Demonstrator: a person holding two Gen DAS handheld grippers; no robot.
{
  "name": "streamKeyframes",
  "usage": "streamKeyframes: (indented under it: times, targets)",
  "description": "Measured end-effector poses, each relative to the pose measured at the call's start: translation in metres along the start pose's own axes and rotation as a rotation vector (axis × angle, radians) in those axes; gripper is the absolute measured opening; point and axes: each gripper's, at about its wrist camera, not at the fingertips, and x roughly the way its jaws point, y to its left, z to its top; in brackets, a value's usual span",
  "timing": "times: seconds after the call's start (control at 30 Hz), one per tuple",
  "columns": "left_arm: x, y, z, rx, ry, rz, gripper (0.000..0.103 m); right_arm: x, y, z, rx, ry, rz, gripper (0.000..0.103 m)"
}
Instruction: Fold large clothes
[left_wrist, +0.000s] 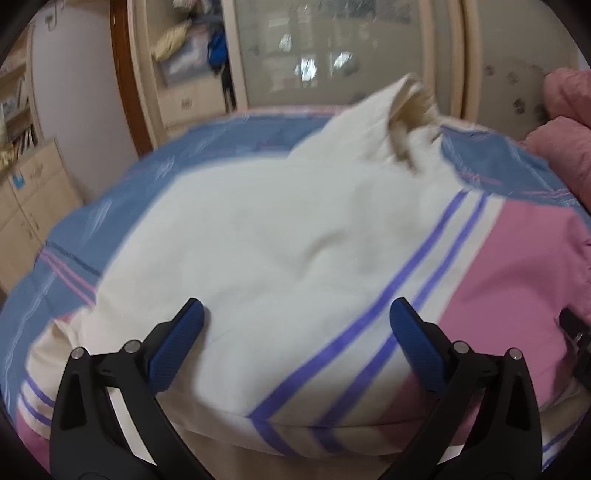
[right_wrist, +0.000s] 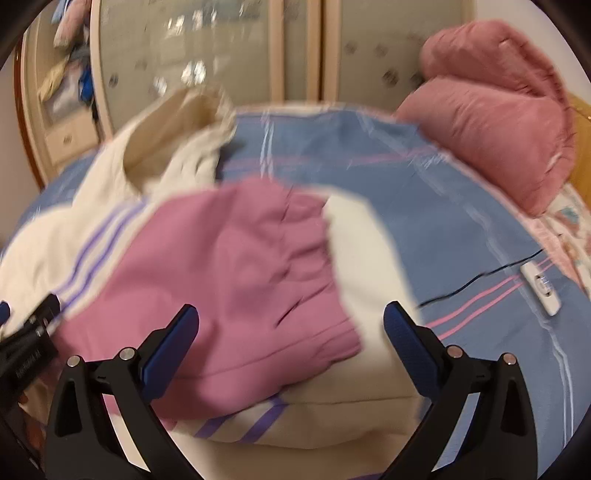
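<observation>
Cream cotton, blurred by motion in both views, is making up most of the large garment (left_wrist: 280, 236), which is lying spread on the bed (left_wrist: 122, 206) over a blue bedspread with thin pink stripes. A pink sleeve (right_wrist: 229, 280) with a gathered cuff is lying folded across its body, with two purple stripes beside it. The collar (right_wrist: 173, 125) is standing up at the far end, its shape hard to make out. The garment's near hem is getting cut off behind the black claw arms. The left claw (left_wrist: 295, 343) and right claw (right_wrist: 290, 343) are both gaping wide, ribbed blue pads gripping nothing. Puffy pink pillows (right_wrist: 495, 110) are sitting near the bed's far corner.
</observation>
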Motion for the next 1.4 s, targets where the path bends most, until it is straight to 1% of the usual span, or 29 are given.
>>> streamKeyframes:
  times: [0.03,0.07,0.13,0.2,0.23,0.3,0.37,0.4,0.43,0.53,0.6,0.67,0.73,0.77,0.83,0.9,0.93,0.97,1.0,1.03,1.07,1.1,1.13,1.17,1.2,1.23,1.3,1.37,1.4]
  targets:
    - [0.003,0.003,0.000,-0.007,0.016,-0.008,0.101,0.007,0.001,-0.001,-0.005,0.023,0.001,0.101]
    - [0.006,0.003,0.000,-0.009,0.025,-0.010,0.101,0.009,0.001,0.000,-0.006,0.022,0.002,0.101]
    - [0.004,0.002,0.001,0.002,0.017,0.001,0.101,0.004,-0.001,0.003,0.006,0.006,0.011,0.101]
    - [-0.006,0.004,0.002,-0.004,-0.017,-0.014,0.101,-0.005,-0.003,0.004,0.025,-0.038,0.017,0.101]
    - [-0.015,0.007,0.003,-0.008,-0.053,-0.043,0.101,-0.008,-0.004,0.004,0.034,-0.058,0.020,0.101]
    - [-0.021,0.007,0.003,0.003,-0.081,-0.051,0.101,-0.016,-0.008,0.004,0.059,-0.094,0.047,0.101]
    - [-0.001,0.007,-0.001,0.016,-0.012,-0.034,0.101,-0.015,-0.011,0.005,0.069,-0.088,0.052,0.101]
    - [0.014,0.009,-0.006,-0.009,0.024,-0.053,0.101,-0.008,-0.009,0.003,0.057,-0.056,0.051,0.101]
    - [0.019,0.011,-0.007,-0.025,0.022,-0.063,0.101,0.002,-0.003,0.001,0.029,-0.023,0.038,0.102]
    - [0.017,0.012,-0.009,-0.040,-0.005,-0.070,0.101,0.010,0.007,-0.001,-0.018,-0.019,-0.006,0.102]
    - [0.017,0.016,-0.011,-0.057,-0.008,-0.090,0.101,0.009,0.008,-0.001,-0.021,-0.029,-0.003,0.102]
    - [0.016,0.017,-0.013,-0.060,-0.010,-0.096,0.101,0.006,0.004,-0.003,-0.003,-0.038,0.023,0.102]
    - [0.016,0.018,-0.014,-0.061,-0.011,-0.099,0.101,-0.002,-0.004,-0.006,0.030,-0.071,0.066,0.102]
    - [0.016,0.018,-0.014,-0.064,-0.013,-0.102,0.101,-0.010,-0.010,-0.008,0.060,-0.103,0.089,0.102]
    - [0.016,0.019,-0.015,-0.067,-0.020,-0.104,0.101,-0.036,-0.027,-0.010,0.132,-0.186,0.105,0.102]
    - [0.016,0.019,-0.015,-0.067,-0.027,-0.103,0.101,-0.060,-0.037,-0.001,0.189,-0.279,0.109,0.102]
    - [0.015,0.019,-0.015,-0.067,-0.028,-0.103,0.101,-0.066,-0.039,0.007,0.214,-0.297,0.110,0.102]
    - [0.015,0.019,-0.016,-0.067,-0.029,-0.103,0.101,-0.069,-0.035,0.027,0.232,-0.284,0.127,0.102]
    - [0.013,0.020,-0.017,-0.067,-0.030,-0.104,0.101,-0.063,-0.024,0.053,0.212,-0.228,0.175,0.102]
    - [0.012,0.020,-0.017,-0.069,-0.032,-0.108,0.101,-0.057,-0.014,0.072,0.195,-0.194,0.235,0.102]
    - [0.011,0.022,-0.018,-0.074,-0.036,-0.114,0.101,-0.043,0.002,0.104,0.188,-0.159,0.355,0.102]
    - [0.010,0.023,-0.018,-0.080,-0.041,-0.121,0.101,-0.033,0.015,0.126,0.192,-0.151,0.420,0.102]
    - [0.010,0.024,-0.018,-0.083,-0.043,-0.125,0.101,-0.022,0.031,0.149,0.193,-0.149,0.450,0.102]
    - [0.010,0.025,-0.019,-0.085,-0.045,-0.129,0.101,-0.004,0.050,0.180,0.179,-0.131,0.423,0.102]
    - [0.009,0.026,-0.019,-0.089,-0.050,-0.131,0.101,0.016,0.070,0.207,0.151,-0.088,0.395,0.102]
    - [0.009,0.025,-0.019,-0.091,-0.053,-0.132,0.101,0.042,0.095,0.238,0.115,-0.031,0.403,0.102]
    - [0.010,0.026,-0.020,-0.094,-0.055,-0.133,0.101,0.082,0.125,0.272,0.121,0.036,0.426,0.102]
    - [0.011,0.027,-0.020,-0.099,-0.060,-0.137,0.101,0.117,0.144,0.291,0.177,0.062,0.445,0.101]
    - [0.011,0.027,-0.020,-0.101,-0.061,-0.138,0.101,0.134,0.151,0.295,0.197,0.067,0.436,0.097]
